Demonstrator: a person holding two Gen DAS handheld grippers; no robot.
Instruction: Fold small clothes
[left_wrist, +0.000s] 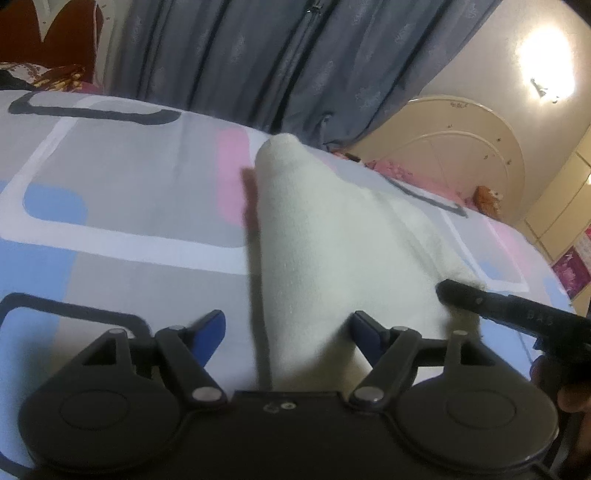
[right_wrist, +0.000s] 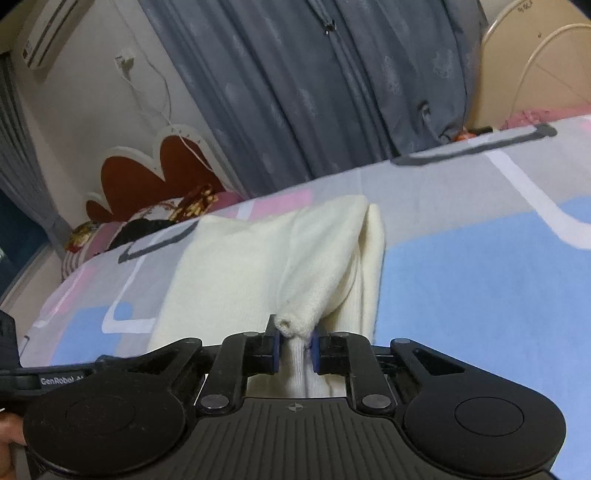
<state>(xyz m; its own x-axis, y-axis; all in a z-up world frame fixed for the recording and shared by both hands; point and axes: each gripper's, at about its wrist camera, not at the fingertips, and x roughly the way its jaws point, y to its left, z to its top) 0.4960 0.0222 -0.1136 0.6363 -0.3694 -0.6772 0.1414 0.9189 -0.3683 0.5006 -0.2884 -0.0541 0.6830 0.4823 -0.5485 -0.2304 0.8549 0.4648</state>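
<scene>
A cream knit garment (right_wrist: 258, 266), soft and finely ribbed, lies folded into a long tapered shape on a smooth bedsheet (right_wrist: 461, 295) printed with grey, blue, pink and white rounded rectangles. In the right wrist view, lower centre, the right gripper (right_wrist: 294, 341) has its 2 blue-padded jaws clamped on a rolled corner of the cloth. In the left wrist view the left gripper (left_wrist: 288, 328) has its jaws apart, the garment's near end lying between them, touching the right pad. "GenRobot" reads on a black bar at lower left of the right wrist view.
</scene>
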